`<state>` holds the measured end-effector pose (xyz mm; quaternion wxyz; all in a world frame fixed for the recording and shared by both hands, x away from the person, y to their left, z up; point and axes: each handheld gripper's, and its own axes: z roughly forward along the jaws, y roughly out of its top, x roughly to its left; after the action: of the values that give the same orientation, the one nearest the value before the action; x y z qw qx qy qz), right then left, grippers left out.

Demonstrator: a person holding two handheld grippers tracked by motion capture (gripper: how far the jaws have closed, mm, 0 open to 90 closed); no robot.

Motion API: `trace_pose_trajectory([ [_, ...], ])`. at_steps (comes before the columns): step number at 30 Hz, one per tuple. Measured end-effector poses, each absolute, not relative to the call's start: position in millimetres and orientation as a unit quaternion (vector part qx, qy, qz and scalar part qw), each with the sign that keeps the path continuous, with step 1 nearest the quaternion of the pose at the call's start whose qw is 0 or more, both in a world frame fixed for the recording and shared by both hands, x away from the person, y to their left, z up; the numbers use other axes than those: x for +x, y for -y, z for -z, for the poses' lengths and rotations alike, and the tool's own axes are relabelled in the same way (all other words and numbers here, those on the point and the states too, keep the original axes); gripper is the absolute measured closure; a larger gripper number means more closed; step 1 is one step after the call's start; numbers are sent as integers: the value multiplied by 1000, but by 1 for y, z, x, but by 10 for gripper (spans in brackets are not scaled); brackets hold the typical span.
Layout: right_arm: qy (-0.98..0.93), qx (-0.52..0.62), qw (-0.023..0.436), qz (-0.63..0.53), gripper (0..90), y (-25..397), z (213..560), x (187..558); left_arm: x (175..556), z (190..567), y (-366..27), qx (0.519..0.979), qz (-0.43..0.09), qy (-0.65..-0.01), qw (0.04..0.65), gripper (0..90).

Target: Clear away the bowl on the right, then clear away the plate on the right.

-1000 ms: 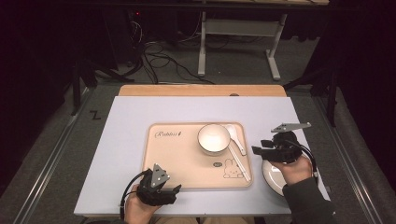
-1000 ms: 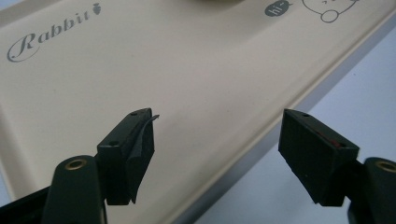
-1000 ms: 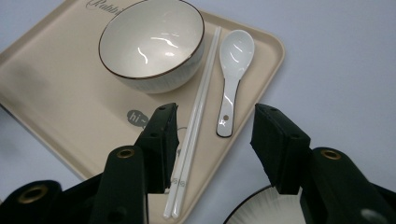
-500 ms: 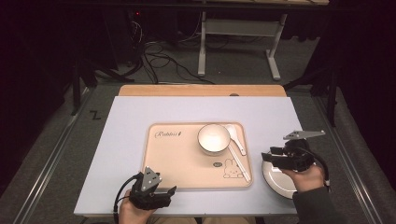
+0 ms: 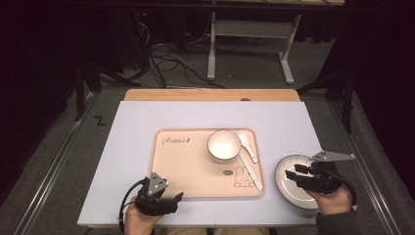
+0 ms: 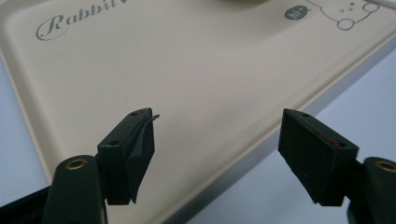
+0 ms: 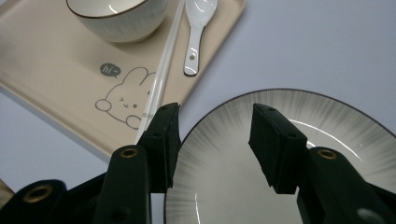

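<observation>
A beige tray [image 5: 186,166] lies mid-table and carries a white bowl [image 5: 223,145], a white spoon [image 5: 246,144] and white chopsticks [image 5: 250,171]. A grey-rimmed plate [image 5: 286,188] sits on the table to the tray's right. My right gripper [image 5: 292,172] hovers open over the plate's left part, nothing between its jaws. In the right gripper view it [image 7: 215,109] frames the plate [image 7: 336,140], with the bowl [image 7: 116,18], spoon [image 7: 196,28] and chopsticks [image 7: 163,70] beyond. My left gripper [image 5: 175,201] stands open at the tray's near edge; it [image 6: 219,116] spans the tray's rim [image 6: 187,60].
The white tabletop [image 5: 137,132] has bare room left of and beyond the tray. A wooden strip [image 5: 210,94] runs along the far edge. Cables [image 5: 166,63] and a metal desk frame [image 5: 249,39] lie on the floor beyond the table.
My right gripper has drawn back toward the near edge and a little rightward, over the plate. My left gripper has slipped slightly back toward the table's front edge. Both stay open.
</observation>
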<state>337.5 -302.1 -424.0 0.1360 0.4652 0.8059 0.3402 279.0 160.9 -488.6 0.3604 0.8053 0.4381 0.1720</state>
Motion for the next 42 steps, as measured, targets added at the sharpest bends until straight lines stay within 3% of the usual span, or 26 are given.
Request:
trace_pose_trajectory([
  [6,-788,484,156,-348,582,318,437,331,288,491,-164,802,-172,-446,358,277],
  [21,-783,504,165,-325,543,327,456,334,289,489,-160,813,-179,-430,350,282],
  [42,-761,531,203,-314,599,355,452,331,292,488,-147,821,-183,-411,352,262],
])
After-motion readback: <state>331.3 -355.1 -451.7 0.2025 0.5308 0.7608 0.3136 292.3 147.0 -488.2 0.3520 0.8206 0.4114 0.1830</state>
